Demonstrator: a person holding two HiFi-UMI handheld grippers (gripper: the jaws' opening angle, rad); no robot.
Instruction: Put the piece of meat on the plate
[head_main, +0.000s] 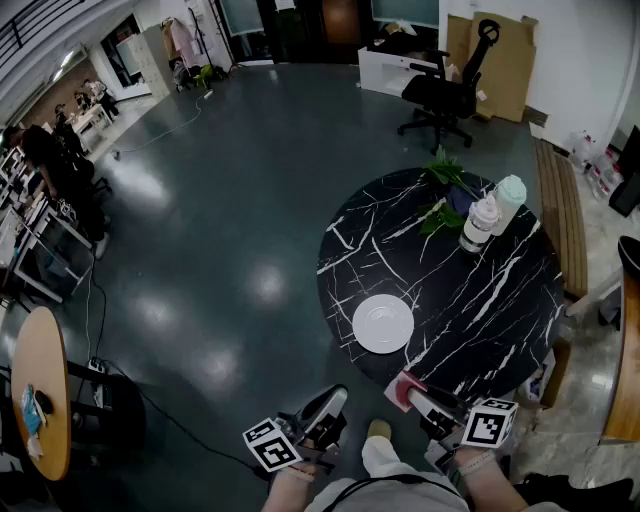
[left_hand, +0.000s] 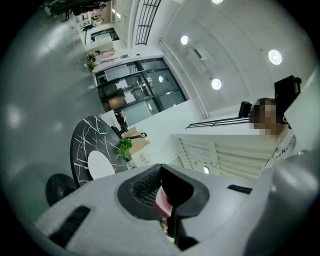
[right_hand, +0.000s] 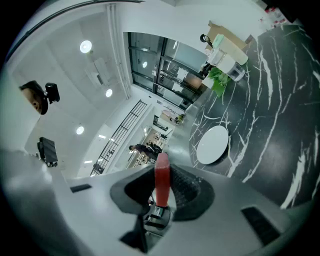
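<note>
The white plate (head_main: 383, 323) lies on the round black marble table (head_main: 470, 300), near its front left edge. My right gripper (head_main: 408, 390) hovers at the table's near edge, just in front of the plate, shut on a flat red piece of meat (head_main: 403, 384). In the right gripper view the meat (right_hand: 161, 176) stands on edge between the pads of that gripper (right_hand: 162, 170), with the plate (right_hand: 212, 145) ahead. My left gripper (head_main: 333, 402) hangs over the floor, left of the table. In its own view the left gripper (left_hand: 160, 172) shows a narrow gap with a pinkish patch that I cannot identify.
At the table's far side stand a green plant (head_main: 445, 195), a white bottle (head_main: 480, 222) and a pale green-capped bottle (head_main: 510, 200). A wooden bench (head_main: 560, 215) runs to the right. A black office chair (head_main: 445, 95) stands beyond, and a round wooden table (head_main: 40, 400) sits far left.
</note>
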